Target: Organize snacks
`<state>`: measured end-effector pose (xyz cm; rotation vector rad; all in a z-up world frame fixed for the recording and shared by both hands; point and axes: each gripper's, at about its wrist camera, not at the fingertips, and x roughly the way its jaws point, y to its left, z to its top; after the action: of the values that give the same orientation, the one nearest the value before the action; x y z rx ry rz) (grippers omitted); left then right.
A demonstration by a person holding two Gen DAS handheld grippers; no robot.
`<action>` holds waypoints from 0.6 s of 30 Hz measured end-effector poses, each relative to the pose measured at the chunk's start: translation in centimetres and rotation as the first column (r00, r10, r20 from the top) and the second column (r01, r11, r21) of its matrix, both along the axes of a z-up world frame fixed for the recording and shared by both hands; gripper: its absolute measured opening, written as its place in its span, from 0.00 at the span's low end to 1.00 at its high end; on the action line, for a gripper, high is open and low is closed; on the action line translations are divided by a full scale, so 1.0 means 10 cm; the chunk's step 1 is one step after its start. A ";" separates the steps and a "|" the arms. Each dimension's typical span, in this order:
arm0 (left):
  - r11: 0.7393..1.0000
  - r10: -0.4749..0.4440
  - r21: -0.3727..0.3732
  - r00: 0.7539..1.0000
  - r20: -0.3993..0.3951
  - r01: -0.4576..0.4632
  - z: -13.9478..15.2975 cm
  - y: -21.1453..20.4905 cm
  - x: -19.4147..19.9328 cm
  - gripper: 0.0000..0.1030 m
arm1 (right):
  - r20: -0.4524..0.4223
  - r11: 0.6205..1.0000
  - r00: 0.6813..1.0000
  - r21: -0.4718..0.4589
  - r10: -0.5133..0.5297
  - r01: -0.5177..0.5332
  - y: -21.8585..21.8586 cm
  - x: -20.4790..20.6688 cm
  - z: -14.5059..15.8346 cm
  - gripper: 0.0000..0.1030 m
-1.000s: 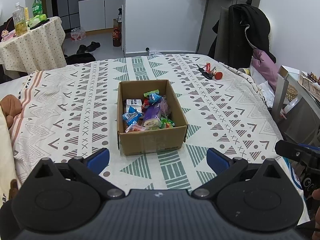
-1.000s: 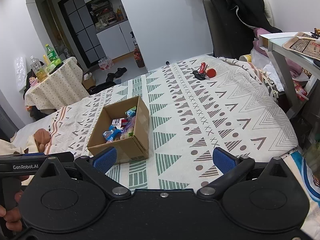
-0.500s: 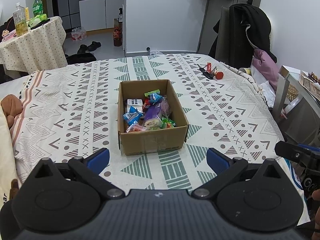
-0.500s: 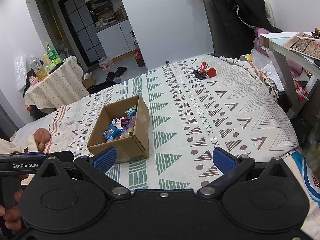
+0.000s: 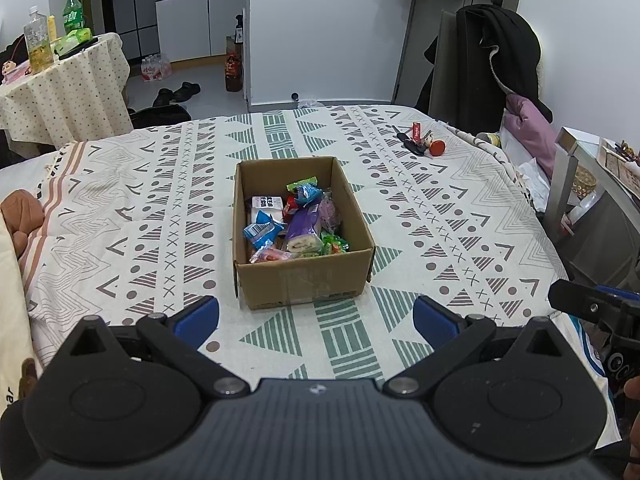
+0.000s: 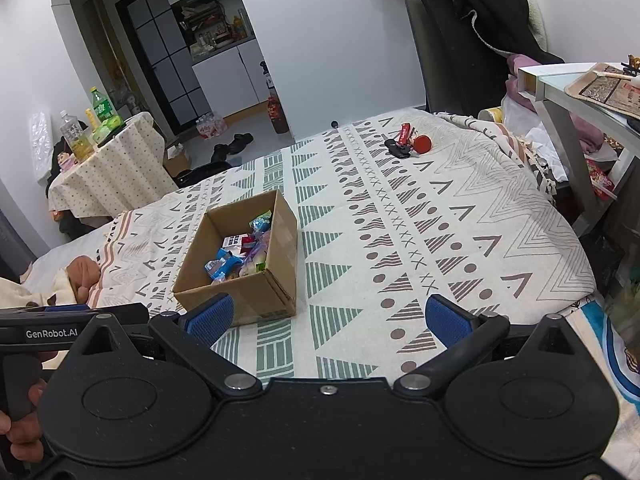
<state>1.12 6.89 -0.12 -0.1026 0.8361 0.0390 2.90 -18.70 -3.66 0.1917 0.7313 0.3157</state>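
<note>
Two wide-spread blue pads mark the left gripper [image 5: 316, 320], empty and held short of the open brown cardboard box [image 5: 302, 276] on the patterned bedspread [image 5: 460, 216], where the mixed wrapped snacks [image 5: 296, 222] lie heaped. Right wrist view: the right gripper [image 6: 330, 320] gapes too, empty, near the box's corner. Snacks boxed fits either sorting ahead or gathering finished.

Keys [image 5: 412, 145] and a red round thing, perhaps a cap [image 5: 437, 147], lie on the patterned bedspread [image 5: 460, 216].

Black grippers, blue-padded fingers [image 5: 198, 316]
</note>
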 end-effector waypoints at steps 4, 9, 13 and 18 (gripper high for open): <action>1.000 -0.001 0.000 1.000 -0.001 0.001 0.00 0.00 0.00 1.00 | 0.000 1.000 1.000 0.000 -0.001 0.001 0.00 0.00 0.00 1.00; 1.000 0.000 0.001 1.000 -0.002 0.000 0.00 0.00 0.00 1.00 | 0.000 1.000 1.000 0.000 -0.001 0.001 0.00 0.00 0.00 1.00; 1.000 0.000 0.001 1.000 -0.003 0.000 -0.02 -0.02 -0.01 1.00 | 0.000 1.000 1.000 -0.001 -0.002 0.002 0.00 0.01 0.00 1.00; 1.000 0.000 0.001 1.000 -0.004 0.000 -0.01 -0.02 -0.01 1.00 | -0.001 1.000 1.000 -0.002 -0.002 0.002 0.00 0.00 0.00 1.00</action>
<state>1.05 6.72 -0.26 -0.1013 0.8398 0.0400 2.93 -18.68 -3.66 0.1908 0.7320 0.3134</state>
